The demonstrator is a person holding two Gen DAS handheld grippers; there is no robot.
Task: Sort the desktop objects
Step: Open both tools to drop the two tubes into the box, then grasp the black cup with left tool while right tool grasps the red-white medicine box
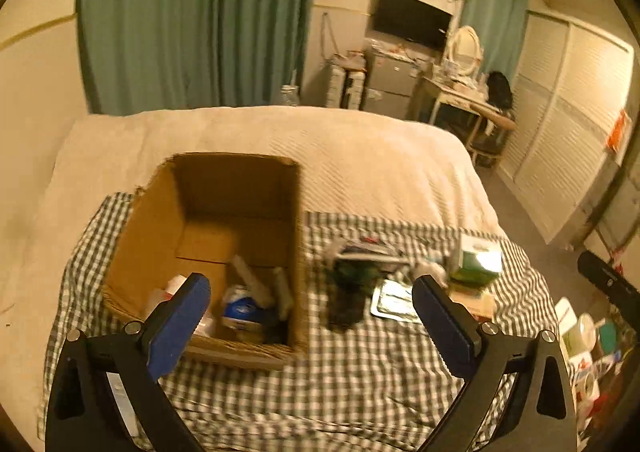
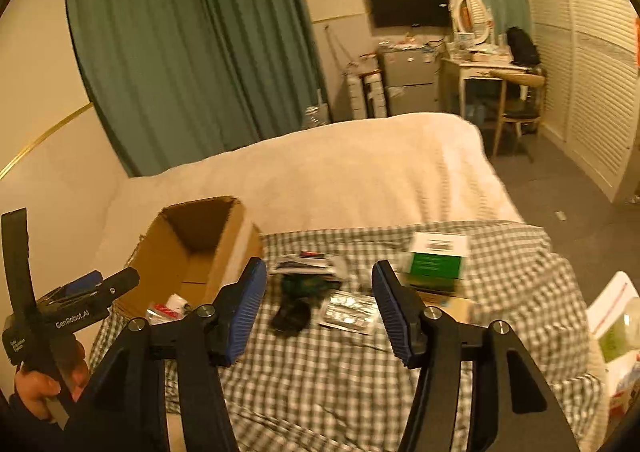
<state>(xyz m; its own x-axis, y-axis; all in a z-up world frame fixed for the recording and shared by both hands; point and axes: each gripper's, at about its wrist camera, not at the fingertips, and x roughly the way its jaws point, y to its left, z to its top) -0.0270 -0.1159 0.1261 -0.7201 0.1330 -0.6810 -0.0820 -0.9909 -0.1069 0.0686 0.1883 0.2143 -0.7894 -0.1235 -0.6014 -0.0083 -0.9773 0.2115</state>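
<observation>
An open cardboard box [image 1: 240, 187] stands on the checked cloth [image 1: 320, 372], holding several items, among them a blue-and-white pack [image 1: 240, 310]. My left gripper [image 1: 312, 284] hangs open wide over the box's near right corner, with nothing between its pads. To the right lie a dark green and black object [image 1: 352, 284], a foil blister pack [image 1: 394, 300] and a green box [image 1: 476, 260]. My right gripper [image 2: 320, 266] is open and empty above the dark object [image 2: 304, 286] and the blister pack [image 2: 348, 312]. A hand [image 2: 40, 388] holds the left gripper [image 2: 92, 288] beside the box [image 2: 188, 248].
The checked cloth [image 2: 320, 372] covers the near end of a bed with a cream blanket [image 2: 360, 171]. A green box [image 2: 436, 264] rests on flat cartons. Bags and packages [image 2: 616, 332] crowd the floor at the right. A desk and chair [image 2: 516, 107] stand far back.
</observation>
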